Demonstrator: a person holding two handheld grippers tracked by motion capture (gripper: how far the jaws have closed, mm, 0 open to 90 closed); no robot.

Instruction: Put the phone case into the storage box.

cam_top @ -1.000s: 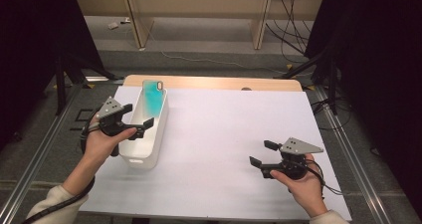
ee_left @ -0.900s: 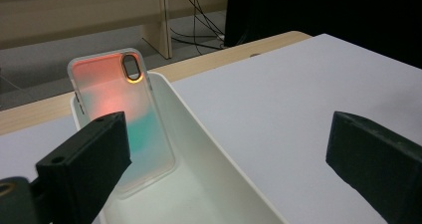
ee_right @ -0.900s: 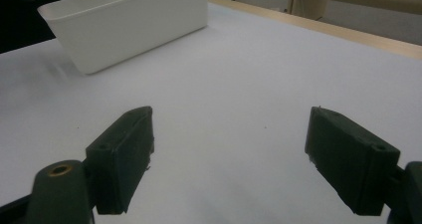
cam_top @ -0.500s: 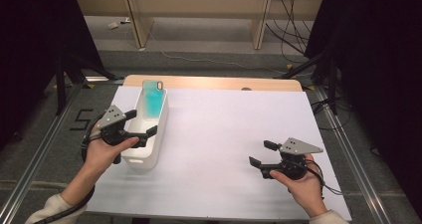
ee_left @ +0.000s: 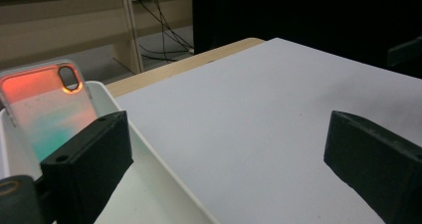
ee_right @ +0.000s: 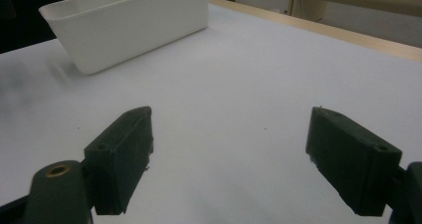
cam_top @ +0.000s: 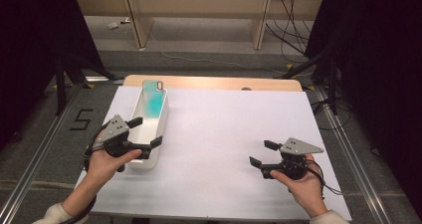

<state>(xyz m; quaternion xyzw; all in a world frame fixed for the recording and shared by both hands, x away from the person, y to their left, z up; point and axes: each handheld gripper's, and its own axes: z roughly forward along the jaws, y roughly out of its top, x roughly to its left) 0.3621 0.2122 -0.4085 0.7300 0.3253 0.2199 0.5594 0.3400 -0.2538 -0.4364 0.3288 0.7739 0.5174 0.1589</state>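
Observation:
A long white bin (cam_top: 158, 122) stands on the left of the white table. A phone case (cam_top: 153, 100) with a teal and orange tint leans at its far end, its camera cut-out upward. My left gripper (cam_top: 146, 131) is open over the bin's near end, one jaw inside the bin and one beyond its right wall. In the left gripper view the phone case (ee_left: 47, 109) stands past the left jaw and the bin's rim (ee_left: 149, 149) runs between the jaws of the left gripper (ee_left: 229, 169). My right gripper (cam_top: 263, 153) is open and empty, low over the table at the right. From the right gripper (ee_right: 234, 159) the bin (ee_right: 134, 25) lies far ahead.
The white table top (cam_top: 224, 129) spreads wide between the two hands. A wooden edge (cam_top: 214, 82) borders its far side, and metal rails (cam_top: 343, 144) run along both sides. Cables and desk legs lie on the floor beyond.
My left gripper has drawn back along the bin toward the person, from its middle to its near end. The right gripper has stayed where it was.

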